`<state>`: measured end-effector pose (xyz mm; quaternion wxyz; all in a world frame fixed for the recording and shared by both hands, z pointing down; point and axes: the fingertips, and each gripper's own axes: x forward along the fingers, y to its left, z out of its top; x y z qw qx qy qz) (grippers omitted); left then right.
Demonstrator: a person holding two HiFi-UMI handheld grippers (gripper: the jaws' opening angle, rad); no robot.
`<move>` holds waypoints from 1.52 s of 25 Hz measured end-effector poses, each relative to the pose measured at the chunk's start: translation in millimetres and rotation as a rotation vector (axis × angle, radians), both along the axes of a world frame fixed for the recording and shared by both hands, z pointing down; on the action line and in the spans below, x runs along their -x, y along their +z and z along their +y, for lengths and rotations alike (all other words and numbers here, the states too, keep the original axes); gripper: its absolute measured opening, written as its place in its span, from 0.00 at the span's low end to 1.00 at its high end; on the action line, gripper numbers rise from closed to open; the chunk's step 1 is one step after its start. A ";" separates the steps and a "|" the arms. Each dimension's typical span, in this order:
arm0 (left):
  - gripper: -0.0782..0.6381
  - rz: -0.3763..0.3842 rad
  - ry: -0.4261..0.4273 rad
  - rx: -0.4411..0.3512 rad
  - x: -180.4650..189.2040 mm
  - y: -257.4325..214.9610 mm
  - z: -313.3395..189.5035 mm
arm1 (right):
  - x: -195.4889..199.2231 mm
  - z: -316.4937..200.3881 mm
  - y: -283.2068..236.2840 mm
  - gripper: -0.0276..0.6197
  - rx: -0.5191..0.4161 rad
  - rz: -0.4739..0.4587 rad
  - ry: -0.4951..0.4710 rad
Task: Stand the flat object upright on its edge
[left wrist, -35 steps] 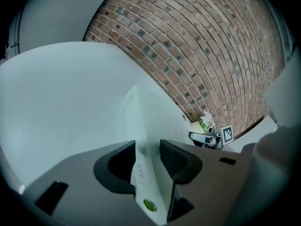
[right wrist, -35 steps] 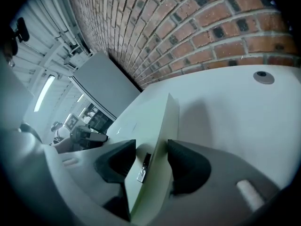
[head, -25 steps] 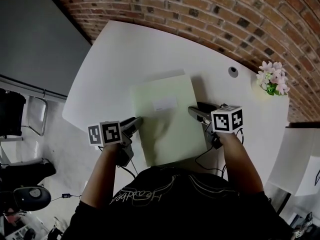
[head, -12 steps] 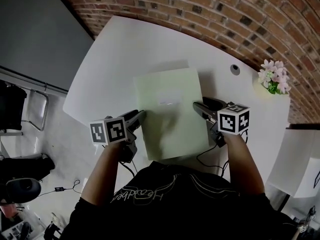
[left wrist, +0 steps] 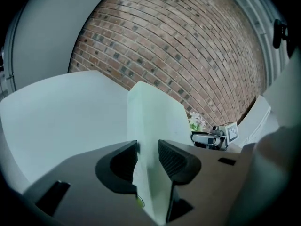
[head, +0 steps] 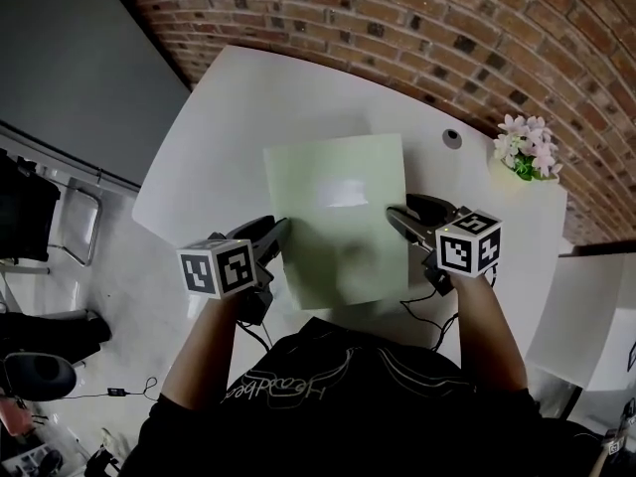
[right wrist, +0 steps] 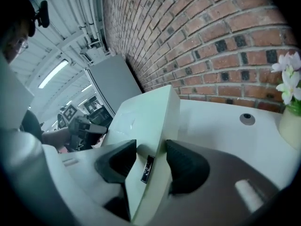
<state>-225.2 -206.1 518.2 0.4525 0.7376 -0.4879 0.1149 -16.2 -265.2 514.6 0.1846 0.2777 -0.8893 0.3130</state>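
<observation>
Head view: your left gripper (head: 282,228) and right gripper (head: 391,214) each pinch a side edge of the flat green box (head: 343,182), jaws narrow.

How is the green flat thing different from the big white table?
The green board is pale green; the table is white. The green board is much smaller than the table and covers only part of it. The green board is pinched at its side edges by the left gripper and the right gripper; nothing grips the table. Both are flat and plain.
</observation>
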 end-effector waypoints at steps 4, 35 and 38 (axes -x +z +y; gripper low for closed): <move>0.31 -0.053 0.009 -0.051 -8.3 -20.3 3.5 | -9.4 9.9 -15.3 0.36 -0.056 0.036 -0.013; 0.31 -0.351 0.130 -0.382 -69.9 -78.5 50.6 | -72.5 71.2 -82.5 0.34 -0.393 0.010 0.093; 0.31 -0.373 0.125 -0.392 -73.2 -77.9 61.6 | -75.8 82.0 -82.0 0.34 -0.410 0.011 0.088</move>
